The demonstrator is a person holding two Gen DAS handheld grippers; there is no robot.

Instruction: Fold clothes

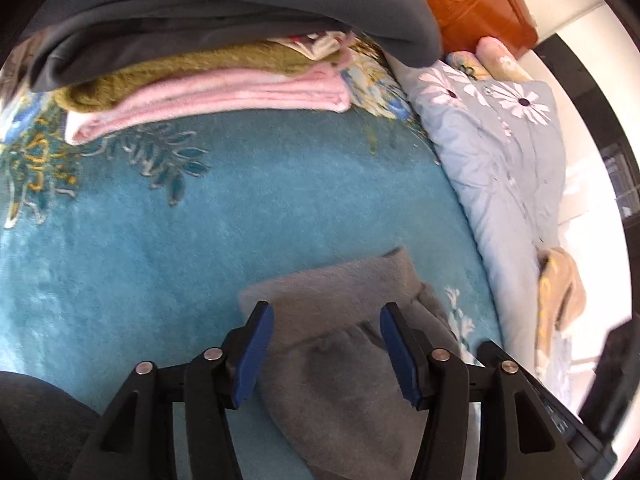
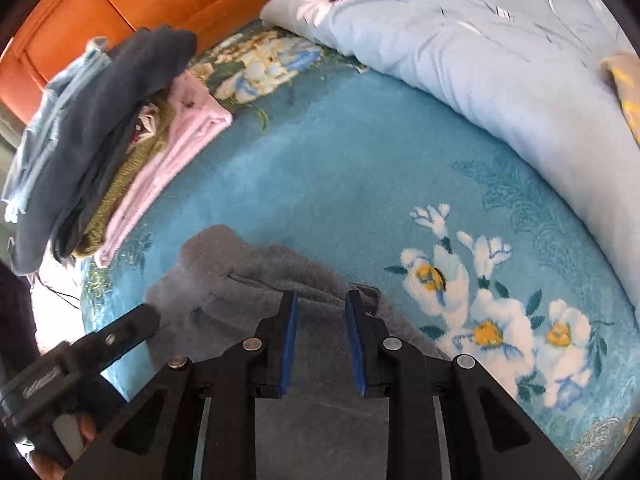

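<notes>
A grey fleece garment [image 1: 340, 380] lies on the teal floral blanket [image 1: 200, 220], its folded top edge pointing away from me. My left gripper [image 1: 325, 314] hangs over it with its blue pads [image 1: 256, 348] spread wide on either side of the cloth and not pressing it. In the right wrist view the same grey garment [image 2: 240, 280] spreads under my right gripper [image 2: 321, 298], whose jaws stand a little apart with nothing clamped between them. The left gripper's black finger [image 2: 144, 320] shows at the garment's left edge, held by a hand [image 2: 86, 428].
A stack of folded clothes [image 2: 100, 140], dark blue on top with olive and pink [image 1: 240, 96] below, sits at the blanket's far left. A light blue daisy quilt [image 2: 480, 60] is bunched along the right side. A wooden headboard [image 2: 120, 0] stands behind, and a beige cloth [image 1: 560, 300] lies on the quilt.
</notes>
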